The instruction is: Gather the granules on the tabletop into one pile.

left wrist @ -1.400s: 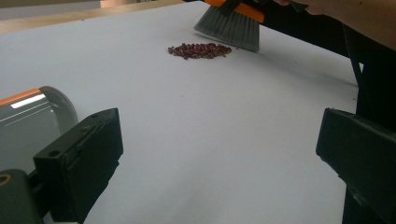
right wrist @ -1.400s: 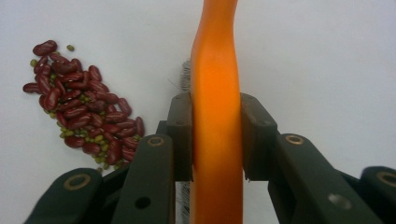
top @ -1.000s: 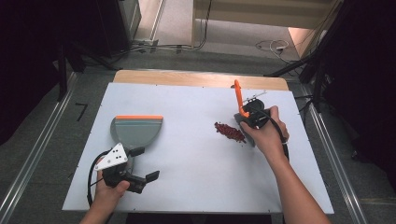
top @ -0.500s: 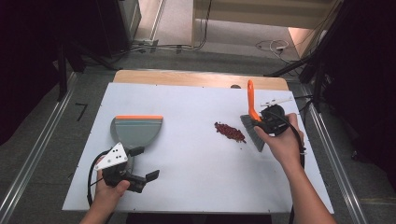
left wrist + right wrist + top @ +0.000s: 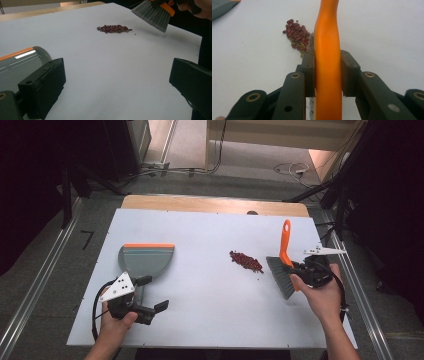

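Note:
A grey dustpan (image 5: 147, 260) with an orange lip lies on the left of the white board. A small pile of red beans (image 5: 246, 261) sits right of centre. My right gripper (image 5: 299, 272) is shut on the orange handle of a brush (image 5: 285, 245), whose grey bristles hang just right of the beans. In the right gripper view the jaws clamp the brush handle (image 5: 327, 50), with the beans (image 5: 297, 37) beyond. My left gripper (image 5: 153, 293) stands open near the front left, beside the dustpan (image 5: 22, 62), with nothing between its jaws. It faces the beans (image 5: 113, 28) and the bristles (image 5: 151, 15).
The white board (image 5: 200, 330) rests on a wooden table whose far edge (image 5: 200, 204) shows behind it. Metal rails run along both sides, and cables lie on the floor beyond. A corner of the dustpan (image 5: 222, 6) shows top left in the right gripper view.
My right gripper has carried the brush to the right, away from the bean pile. The left gripper, the dustpan and the beans have stayed where they were.

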The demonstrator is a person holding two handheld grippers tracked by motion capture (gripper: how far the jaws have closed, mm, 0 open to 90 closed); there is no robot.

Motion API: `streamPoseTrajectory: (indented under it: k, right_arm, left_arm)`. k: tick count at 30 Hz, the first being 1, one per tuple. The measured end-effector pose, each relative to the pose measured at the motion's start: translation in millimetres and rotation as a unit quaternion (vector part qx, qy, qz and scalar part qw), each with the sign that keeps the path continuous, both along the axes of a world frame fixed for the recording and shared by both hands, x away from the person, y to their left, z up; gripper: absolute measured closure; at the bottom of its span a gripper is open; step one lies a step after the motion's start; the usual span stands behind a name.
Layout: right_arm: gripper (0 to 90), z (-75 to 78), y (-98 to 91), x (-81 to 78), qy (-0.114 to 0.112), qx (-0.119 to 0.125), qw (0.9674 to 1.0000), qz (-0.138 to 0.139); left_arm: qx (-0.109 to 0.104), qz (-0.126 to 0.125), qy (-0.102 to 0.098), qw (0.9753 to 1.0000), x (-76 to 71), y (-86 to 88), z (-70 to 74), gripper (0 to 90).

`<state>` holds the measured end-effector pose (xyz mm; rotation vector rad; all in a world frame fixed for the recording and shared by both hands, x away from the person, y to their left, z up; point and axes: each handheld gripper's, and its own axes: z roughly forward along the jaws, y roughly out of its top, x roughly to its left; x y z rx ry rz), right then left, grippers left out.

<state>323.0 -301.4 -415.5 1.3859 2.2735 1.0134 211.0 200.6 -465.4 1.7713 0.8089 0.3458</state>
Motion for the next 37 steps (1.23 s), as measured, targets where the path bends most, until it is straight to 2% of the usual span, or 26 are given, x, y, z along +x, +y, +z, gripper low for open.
streamPoseTrajectory:
  k: [4,9,17,21,28,37]
  right_arm:
    - [68.0,-5.0,-9.9,-11.5,-0.006,0.016,0.9998,0.008]
    - [68.0,-8.0,-20.2,-22.8,-0.010,0.039,0.9989,0.027]
    - [68.0,-15.4,-35.8,-36.6,-0.005,0.068,0.9972,0.031]
    - [68.0,-20.5,-45.4,-44.5,-0.003,0.075,0.9966,0.033]
    - [68.0,-27.3,-52.3,-42.3,0.000,0.090,0.9955,0.029]
    - [68.0,-28.1,-48.0,-41.1,-0.001,0.088,0.9954,0.038]
  left_arm:
    - [0.000,-0.001,-0.004,1.0000,-0.3,0.3,0.1,1.4]
    - [0.005,-0.008,-0.019,0.9998,-2.5,1.1,1.2,1.3]
    - [-0.001,-0.002,-0.028,0.9996,-4.7,3.7,2.3,1.3]
    - [-0.004,0.003,-0.034,0.9994,-6.3,6.9,3.5,1.3]
    - [-0.010,0.009,-0.035,0.9993,-6.6,8.9,3.7,1.3]
    - [-0.011,0.008,-0.035,0.9993,-6.7,8.1,3.7,1.3]
